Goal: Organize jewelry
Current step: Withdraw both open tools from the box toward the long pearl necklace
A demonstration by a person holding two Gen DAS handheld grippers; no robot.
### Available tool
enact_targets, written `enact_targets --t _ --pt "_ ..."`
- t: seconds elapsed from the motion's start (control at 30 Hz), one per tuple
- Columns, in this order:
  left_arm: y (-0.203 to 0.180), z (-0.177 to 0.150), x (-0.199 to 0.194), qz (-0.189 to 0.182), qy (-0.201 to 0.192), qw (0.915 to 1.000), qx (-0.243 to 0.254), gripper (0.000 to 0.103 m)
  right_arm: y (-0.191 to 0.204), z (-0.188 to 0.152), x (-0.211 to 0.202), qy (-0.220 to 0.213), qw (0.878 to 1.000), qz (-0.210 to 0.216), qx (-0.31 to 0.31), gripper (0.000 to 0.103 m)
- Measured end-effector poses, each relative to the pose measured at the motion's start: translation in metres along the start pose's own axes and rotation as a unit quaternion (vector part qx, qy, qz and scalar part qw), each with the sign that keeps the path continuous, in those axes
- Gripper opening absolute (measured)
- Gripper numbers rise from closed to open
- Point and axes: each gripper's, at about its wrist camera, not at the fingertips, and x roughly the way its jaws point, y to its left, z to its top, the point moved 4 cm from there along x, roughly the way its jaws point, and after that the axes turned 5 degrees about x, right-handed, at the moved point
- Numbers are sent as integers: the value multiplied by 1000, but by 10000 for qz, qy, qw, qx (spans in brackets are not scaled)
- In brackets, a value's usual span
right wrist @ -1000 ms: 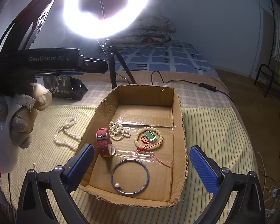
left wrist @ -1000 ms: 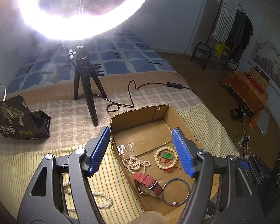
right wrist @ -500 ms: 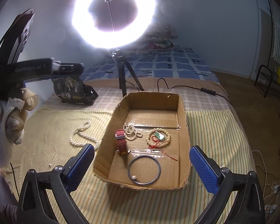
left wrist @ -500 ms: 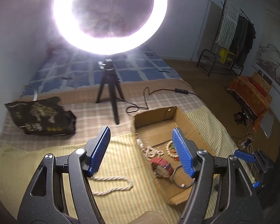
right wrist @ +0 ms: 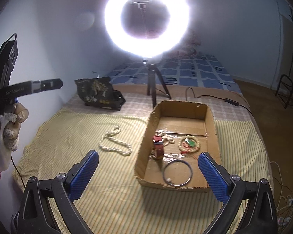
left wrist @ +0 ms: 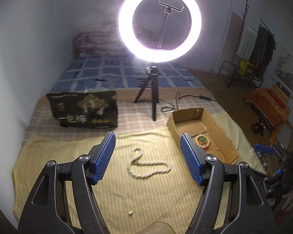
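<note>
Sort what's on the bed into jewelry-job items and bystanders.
Job: pearl rope necklace, cardboard box, red watch, bead bracelet, metal bangle, loose pearl.
Bystanders: ring light, black bag, cable.

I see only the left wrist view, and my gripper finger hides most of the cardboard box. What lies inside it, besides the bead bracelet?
Observer: The right wrist view shows a red-strapped watch in the cardboard box, near its left wall.
Operator: Is anything near the front wall?
Observer: Yes, a thin metal hoop lies flat there, with one pearl on it.
Operator: Does the right gripper hold something?
Observer: No. The right gripper is open, with nothing between its fingers.
</note>
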Motion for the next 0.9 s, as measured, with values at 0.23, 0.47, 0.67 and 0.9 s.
enact_targets --t 0.23,0.47,0.67,0.9 --pt "33 -40 -24 116 95 9997 -194 70 27 -1 3 112 9994 110 -307 97" --pt "50 -88 -25 71 347 9987 -358 70 49 -10 20 245 9970 408 -611 90" --pt "52 -128 -12 -35 647 9971 -400 70 66 -15 48 650 9919 626 -889 80" --pt "35 -162 8 -203 931 9953 -148 65 91 -22 89 1332 9752 933 -1503 61"
